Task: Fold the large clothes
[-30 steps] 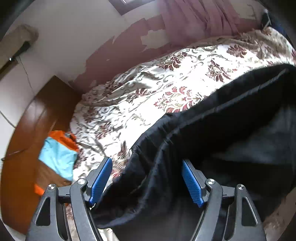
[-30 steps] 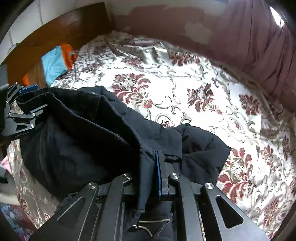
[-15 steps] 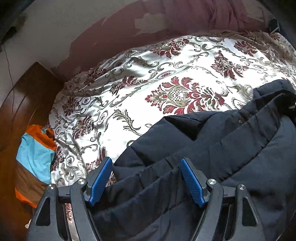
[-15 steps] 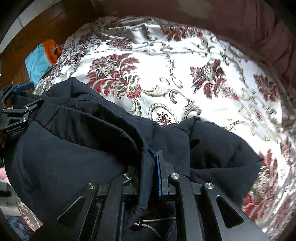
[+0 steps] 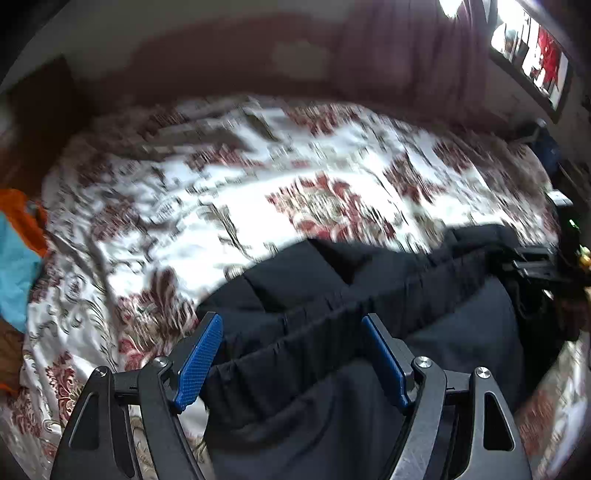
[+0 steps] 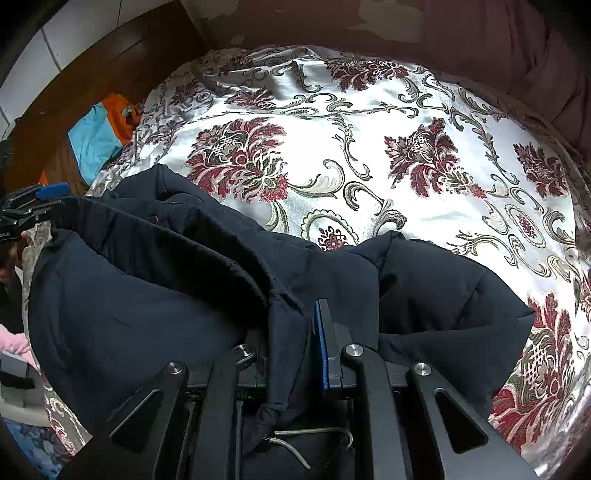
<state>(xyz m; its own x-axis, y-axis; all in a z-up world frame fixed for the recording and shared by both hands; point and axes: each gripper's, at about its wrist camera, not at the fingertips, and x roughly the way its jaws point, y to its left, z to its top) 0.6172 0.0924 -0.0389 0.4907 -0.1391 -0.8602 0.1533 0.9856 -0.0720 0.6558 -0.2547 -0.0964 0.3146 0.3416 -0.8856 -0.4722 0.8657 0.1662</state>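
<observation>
Jacket (image 6: 140, 317) hem crosswise btwn claws

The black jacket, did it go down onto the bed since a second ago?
Yes. In the right wrist view the black jacket has sunk and spread over the floral bedspread, covering more of its pattern than before.

Both wrist views look steeply down, close over the bedspread (image 6: 369, 110).

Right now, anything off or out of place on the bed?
The dark jacket lies bunched and creased on the floral bedspread, not flat. An orange and blue item sits wedged at the wooden headboard. Wall paint behind is peeling.
</observation>
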